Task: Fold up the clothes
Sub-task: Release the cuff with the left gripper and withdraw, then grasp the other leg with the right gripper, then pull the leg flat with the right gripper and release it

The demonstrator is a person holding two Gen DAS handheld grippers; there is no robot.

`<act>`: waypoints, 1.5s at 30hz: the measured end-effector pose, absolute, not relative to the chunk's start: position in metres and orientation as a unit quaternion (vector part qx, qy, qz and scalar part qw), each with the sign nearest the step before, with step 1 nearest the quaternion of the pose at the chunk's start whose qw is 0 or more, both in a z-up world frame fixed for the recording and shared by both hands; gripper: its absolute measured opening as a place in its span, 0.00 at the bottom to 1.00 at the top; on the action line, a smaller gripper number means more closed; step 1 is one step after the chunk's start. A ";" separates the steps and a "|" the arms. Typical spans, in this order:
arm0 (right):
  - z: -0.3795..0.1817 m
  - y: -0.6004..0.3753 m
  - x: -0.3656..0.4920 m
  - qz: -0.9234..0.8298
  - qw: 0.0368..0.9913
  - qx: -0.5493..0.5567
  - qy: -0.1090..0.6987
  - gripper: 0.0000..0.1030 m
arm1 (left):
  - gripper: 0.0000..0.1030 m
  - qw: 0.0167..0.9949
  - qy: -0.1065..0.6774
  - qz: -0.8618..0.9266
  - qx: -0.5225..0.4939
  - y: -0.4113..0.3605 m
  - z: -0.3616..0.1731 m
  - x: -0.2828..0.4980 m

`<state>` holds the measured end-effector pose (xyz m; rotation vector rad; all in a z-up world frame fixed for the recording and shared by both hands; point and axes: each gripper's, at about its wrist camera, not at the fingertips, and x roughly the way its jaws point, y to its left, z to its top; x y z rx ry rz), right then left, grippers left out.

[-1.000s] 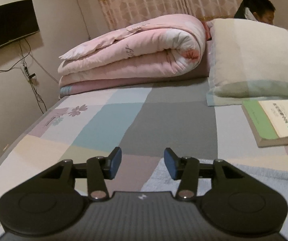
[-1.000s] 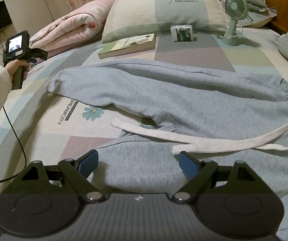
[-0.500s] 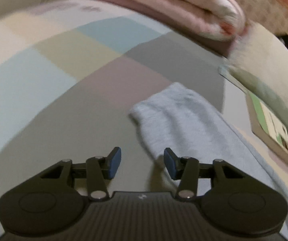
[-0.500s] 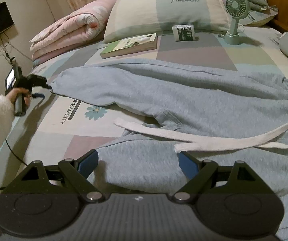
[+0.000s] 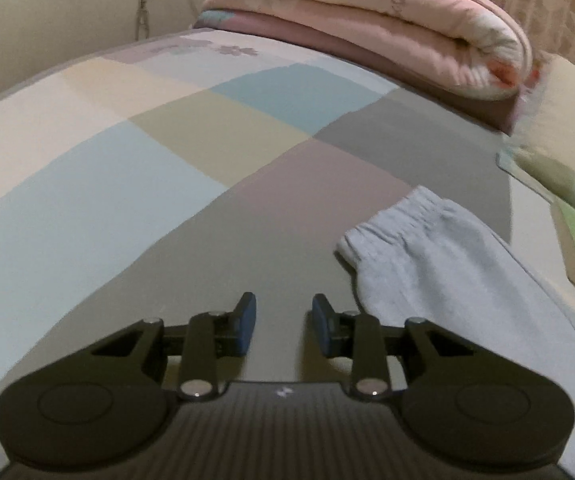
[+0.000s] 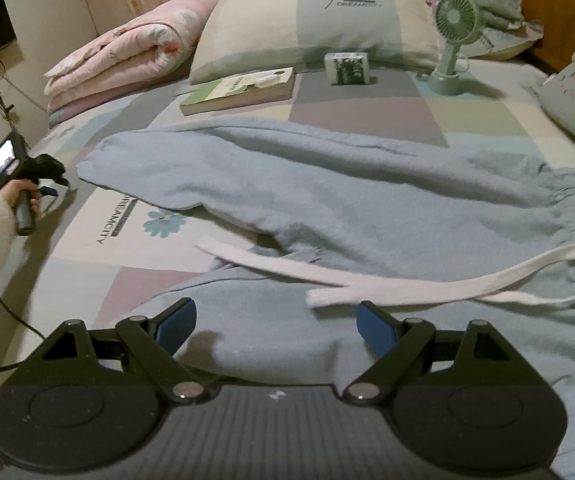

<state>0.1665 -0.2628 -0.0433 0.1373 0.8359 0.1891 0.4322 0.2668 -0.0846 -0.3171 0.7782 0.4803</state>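
Grey-blue sweatpants (image 6: 347, 200) spread flat across bed (image 6: 87, 264), legs apart, prob. for folding. Left gripper (image 5: 280, 322) part open, empty, beside leg cuff (image 5: 399, 216). Right gripper (image 6: 275, 320) wide open, empty, over near leg.

Between the left gripper (image 5: 280, 322), whose blue pads stand apart, and the elastic cuff (image 5: 397, 216) of the light blue fleece trousers (image 6: 327, 200) lies bare patchwork bedsheet (image 5: 127, 184), free for passing. Further back, the folded pink quilt (image 5: 367, 28) closes this side. Behind the trousers stand a green paperback book (image 6: 239, 90), a small white box (image 6: 347, 68), a mint desk fan (image 6: 453, 46) and a large pale pillow (image 6: 311, 28). The white drawstring (image 6: 367, 284) lies loose across the cloth just before the wide-spread right gripper (image 6: 275, 324).
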 end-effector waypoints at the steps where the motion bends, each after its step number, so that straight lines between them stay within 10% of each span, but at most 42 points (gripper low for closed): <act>1: -0.041 -0.266 0.167 0.089 0.909 0.060 0.404 0.88 | 0.35 0.890 0.376 0.217 -0.142 0.261 -0.080 0.429; 13: -0.011 -0.303 0.219 0.103 0.926 -0.063 0.359 0.95 | 0.72 0.905 0.403 -0.130 0.032 0.072 -0.055 0.361; 21: -0.021 -0.315 0.309 0.117 0.913 -0.148 0.361 0.69 | 0.72 0.874 0.379 -0.278 0.122 -0.025 -0.071 0.321; 38: -0.114 -0.346 0.449 0.191 0.874 -0.121 0.430 0.67 | 0.72 0.861 0.378 -0.316 0.128 -0.048 -0.083 0.310; 41: -0.115 -0.350 0.447 0.206 0.871 -0.093 0.436 0.47 | 0.72 0.859 0.383 -0.317 0.119 -0.049 -0.087 0.313; 43: -0.113 -0.345 0.443 0.202 0.874 -0.102 0.430 0.02 | 0.72 0.859 0.384 -0.317 0.119 -0.050 -0.089 0.313; 45: -0.112 -0.337 0.441 0.180 0.882 -0.131 0.416 0.03 | 0.72 0.860 0.382 -0.317 0.118 -0.049 -0.088 0.313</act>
